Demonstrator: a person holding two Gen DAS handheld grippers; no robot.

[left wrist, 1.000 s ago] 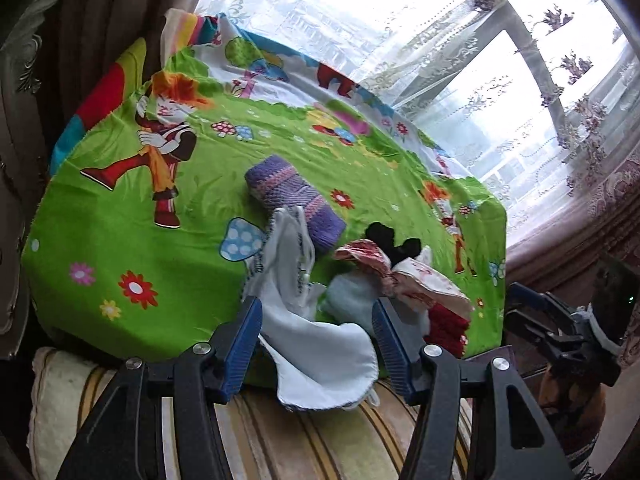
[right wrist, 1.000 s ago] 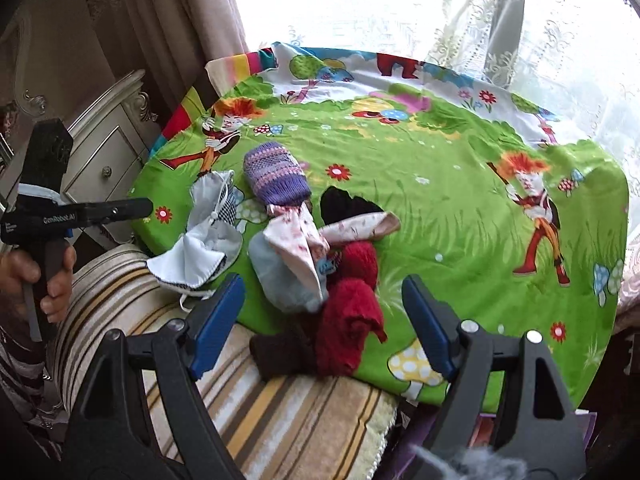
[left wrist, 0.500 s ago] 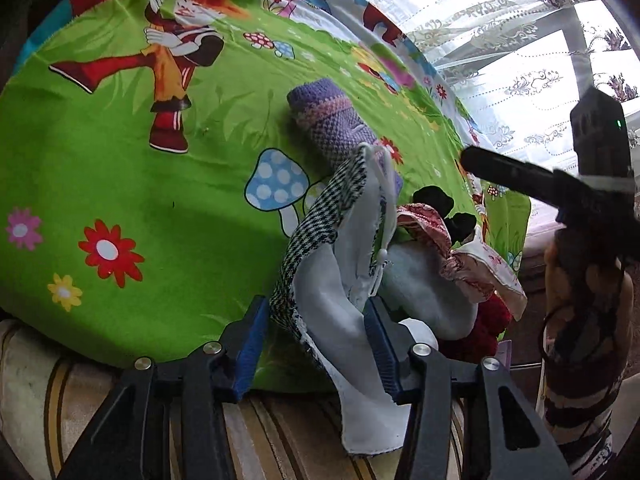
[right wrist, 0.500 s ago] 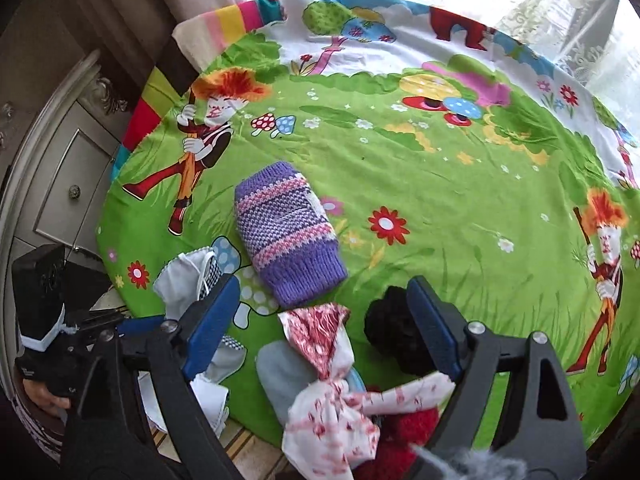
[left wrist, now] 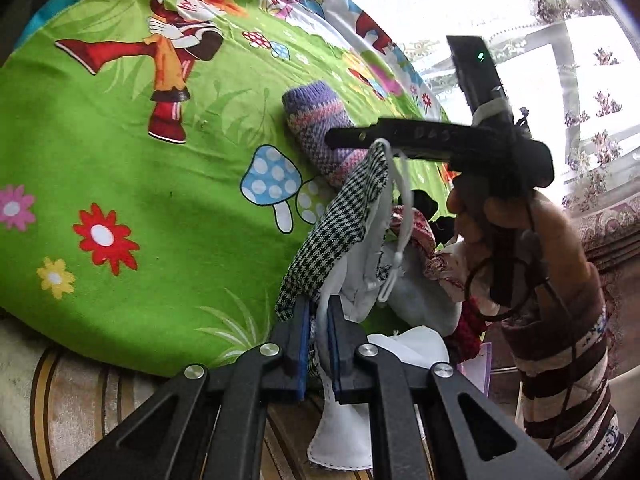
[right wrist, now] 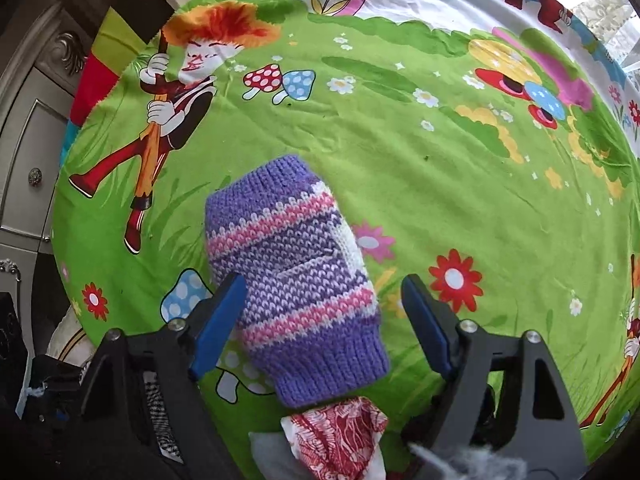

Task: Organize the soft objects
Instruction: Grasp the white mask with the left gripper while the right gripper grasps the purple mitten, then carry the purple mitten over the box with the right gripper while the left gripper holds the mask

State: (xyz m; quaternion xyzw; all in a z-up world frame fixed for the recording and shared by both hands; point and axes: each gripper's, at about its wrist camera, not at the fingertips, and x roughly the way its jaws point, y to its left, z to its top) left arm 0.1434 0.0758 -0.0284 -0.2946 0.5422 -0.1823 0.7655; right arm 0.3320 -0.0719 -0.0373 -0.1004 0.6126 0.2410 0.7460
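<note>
Your left gripper [left wrist: 318, 334] has just been closing and now pinches the white, houndstooth-edged face mask [left wrist: 352, 232] at the green cartoon sheet's [left wrist: 140, 184] near edge. Your right gripper [right wrist: 324, 320], jaws narrowing but apart, straddles the purple pink-striped knitted mitten [right wrist: 296, 272].

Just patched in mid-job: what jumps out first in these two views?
The loud green cartoon sheet fills both views. The purple-and-pink striped knit piece lies flat on it between the right tongs, whose jaws have just been closing but do not yet touch it. At the sheet's near edge, the left tongs have just clamped a white mask with houndstooth trim.
</note>
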